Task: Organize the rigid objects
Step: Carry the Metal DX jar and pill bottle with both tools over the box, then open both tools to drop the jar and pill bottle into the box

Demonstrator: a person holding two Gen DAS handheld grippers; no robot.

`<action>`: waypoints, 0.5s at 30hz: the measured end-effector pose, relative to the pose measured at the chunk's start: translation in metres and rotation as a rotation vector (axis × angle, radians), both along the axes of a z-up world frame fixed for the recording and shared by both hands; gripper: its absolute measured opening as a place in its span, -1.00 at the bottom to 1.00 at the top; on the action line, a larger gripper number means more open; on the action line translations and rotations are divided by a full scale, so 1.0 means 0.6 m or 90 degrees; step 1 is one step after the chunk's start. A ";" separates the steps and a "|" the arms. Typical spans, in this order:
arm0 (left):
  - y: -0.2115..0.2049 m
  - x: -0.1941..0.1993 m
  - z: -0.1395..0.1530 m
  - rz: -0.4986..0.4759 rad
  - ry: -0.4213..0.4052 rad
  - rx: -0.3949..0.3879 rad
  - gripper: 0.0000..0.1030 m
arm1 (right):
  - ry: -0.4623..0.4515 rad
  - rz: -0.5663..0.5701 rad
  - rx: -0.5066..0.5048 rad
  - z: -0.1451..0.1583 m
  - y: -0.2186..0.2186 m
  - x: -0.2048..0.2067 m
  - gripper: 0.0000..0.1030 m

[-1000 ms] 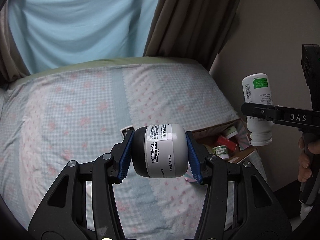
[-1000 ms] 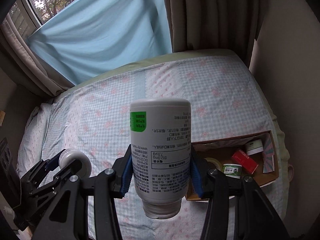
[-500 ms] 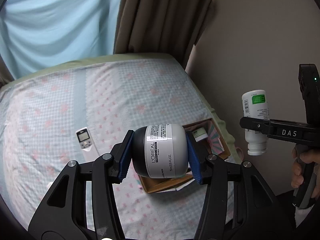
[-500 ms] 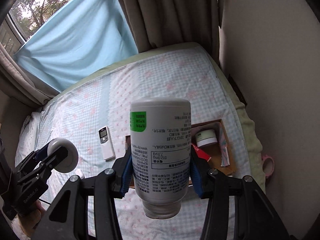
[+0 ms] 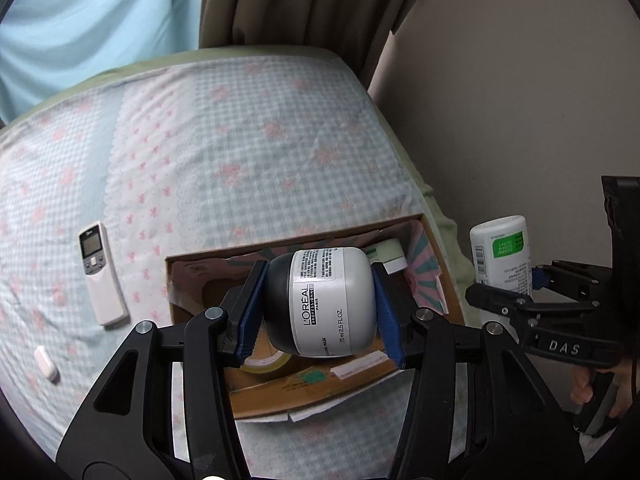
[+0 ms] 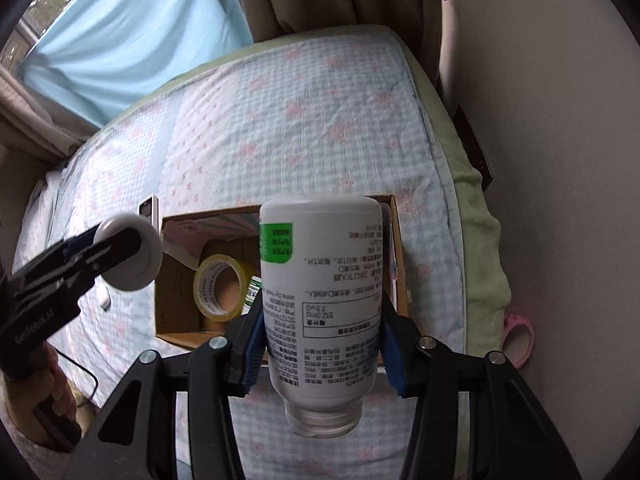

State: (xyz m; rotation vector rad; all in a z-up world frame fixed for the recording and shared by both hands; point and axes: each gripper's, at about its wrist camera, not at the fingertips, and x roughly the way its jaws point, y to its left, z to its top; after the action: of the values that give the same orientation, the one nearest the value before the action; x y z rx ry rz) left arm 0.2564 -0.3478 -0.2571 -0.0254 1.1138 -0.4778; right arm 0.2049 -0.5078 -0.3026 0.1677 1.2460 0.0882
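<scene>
L'Oréal jar (image 5: 326, 304), grey-bodied with a black cap, was held on its side between the blue pads of the left tool (image 5: 318, 312), whose fingers were clamped against the jar's cap and base. It was held in the air above the cardboard box (image 5: 200, 256). In the right wrist view the same jar (image 6: 130, 258) was seen end-on at the left, in the left tool (image 6: 86, 256).

A white bottle (image 6: 322, 312) with a green label patch was clamped in the right tool (image 6: 320, 346), cap downward and print inverted, above the near right part of the box (image 6: 176, 338). In the left wrist view this bottle (image 5: 502, 254) was seen at the right, gripped by the right tool (image 5: 516, 288), beside the box's right wall.

Inside the box, a roll of yellowish tape (image 6: 218, 286) was lying near the middle, and a small white-and-green container (image 5: 386, 254) was partly visible at the far right corner. The box was resting on a bed (image 5: 240, 140) covered with a checked, pink-flowered sheet. Left of the box, a white remote control (image 5: 100, 272) was lying on the sheet, with a small white object (image 5: 46, 362) nearer and further left.
</scene>
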 end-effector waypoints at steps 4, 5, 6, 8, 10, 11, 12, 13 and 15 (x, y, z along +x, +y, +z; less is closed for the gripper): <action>-0.024 0.037 -0.063 0.000 0.026 0.026 -0.10 | 0.000 0.112 -0.028 -0.043 0.007 0.016 -0.12; -0.030 0.045 -0.079 0.000 0.032 0.032 -0.10 | -0.003 0.140 -0.029 -0.054 0.009 0.019 -0.12; -0.035 0.051 -0.093 -0.001 0.038 0.039 -0.10 | -0.006 0.170 -0.031 -0.064 0.012 0.023 -0.12; -0.039 0.064 -0.124 -0.006 0.050 0.053 -0.10 | -0.011 0.233 -0.047 -0.083 0.023 0.028 -0.11; -0.042 0.071 -0.149 -0.011 0.059 0.067 -0.10 | -0.017 0.298 -0.071 -0.100 0.035 0.027 -0.11; -0.044 0.074 -0.162 -0.014 0.063 0.074 -0.10 | -0.019 0.331 -0.080 -0.108 0.041 0.026 -0.11; -0.044 0.077 -0.173 -0.016 0.069 0.082 -0.10 | -0.022 0.364 -0.087 -0.116 0.049 0.023 -0.11; -0.044 0.080 -0.183 -0.018 0.074 0.088 -0.10 | -0.023 0.392 -0.090 -0.121 0.056 0.020 -0.11; -0.044 0.086 -0.200 -0.021 0.082 0.099 -0.10 | -0.021 0.435 -0.098 -0.131 0.068 0.012 -0.11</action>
State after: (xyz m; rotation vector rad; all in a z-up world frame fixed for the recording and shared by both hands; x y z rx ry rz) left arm 0.3079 -0.3739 -0.3771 0.0988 1.2774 -0.4221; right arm 0.2119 -0.4671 -0.3810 -0.3982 1.2260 0.5807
